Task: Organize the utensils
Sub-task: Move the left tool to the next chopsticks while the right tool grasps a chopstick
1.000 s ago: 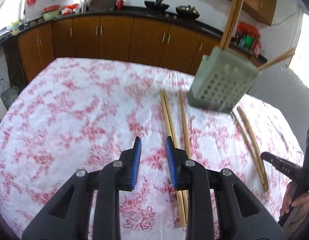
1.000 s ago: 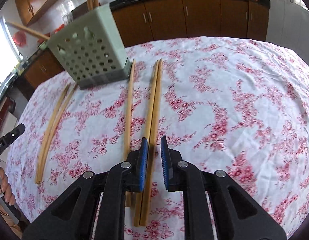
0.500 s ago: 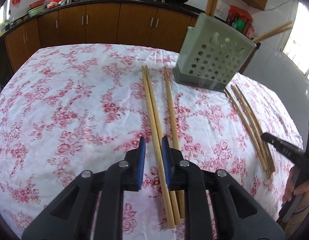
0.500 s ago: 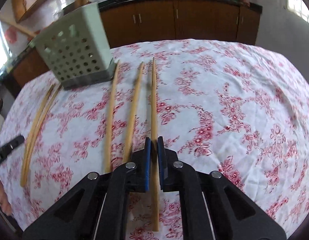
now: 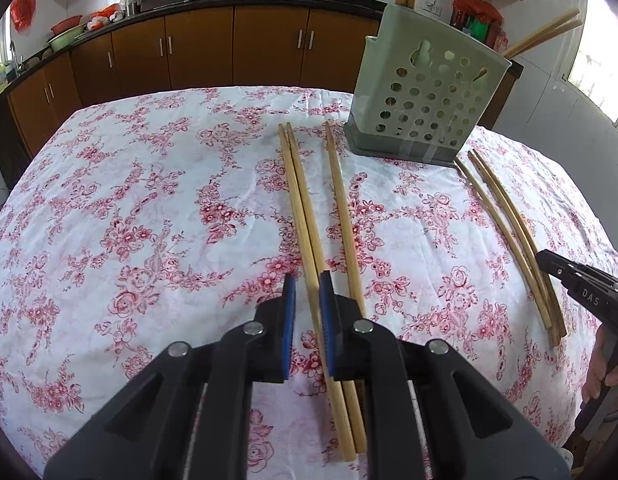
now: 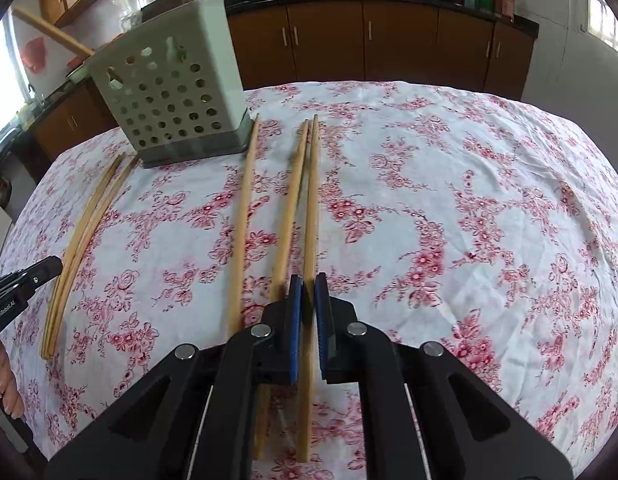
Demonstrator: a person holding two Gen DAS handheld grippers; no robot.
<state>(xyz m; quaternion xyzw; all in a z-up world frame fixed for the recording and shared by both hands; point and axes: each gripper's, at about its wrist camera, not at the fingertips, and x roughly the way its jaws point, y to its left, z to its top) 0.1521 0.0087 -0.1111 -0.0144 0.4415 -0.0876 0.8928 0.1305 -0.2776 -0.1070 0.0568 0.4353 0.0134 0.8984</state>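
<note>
Wooden chopsticks lie on a red-flowered tablecloth [image 5: 129, 220] in front of a pale green perforated holder [image 5: 425, 100] with more sticks standing in it. In the left wrist view, my left gripper [image 5: 307, 292] straddles the left pair of chopsticks [image 5: 297, 184]. Its jaws are closing, and a small gap still shows beside the sticks. A single chopstick [image 5: 341, 200] lies just to the right. In the right wrist view, my right gripper [image 6: 305, 282] is shut on the rightmost chopstick [image 6: 312, 200]. Two more chopsticks [image 6: 241, 220] lie to its left, near the holder [image 6: 177, 92].
A curved thin pair of sticks [image 5: 505, 216] lies beside the holder, also seen in the right wrist view [image 6: 89, 220]. A black gripper tip [image 5: 581, 288] held by a hand shows at the frame edge beside them. Brown cabinets and a counter stand beyond the table.
My left gripper dropped and shifted over the chopstick pair while its jaws narrowed. My right gripper closed on one chopstick, which now lies apart from its neighbour.
</note>
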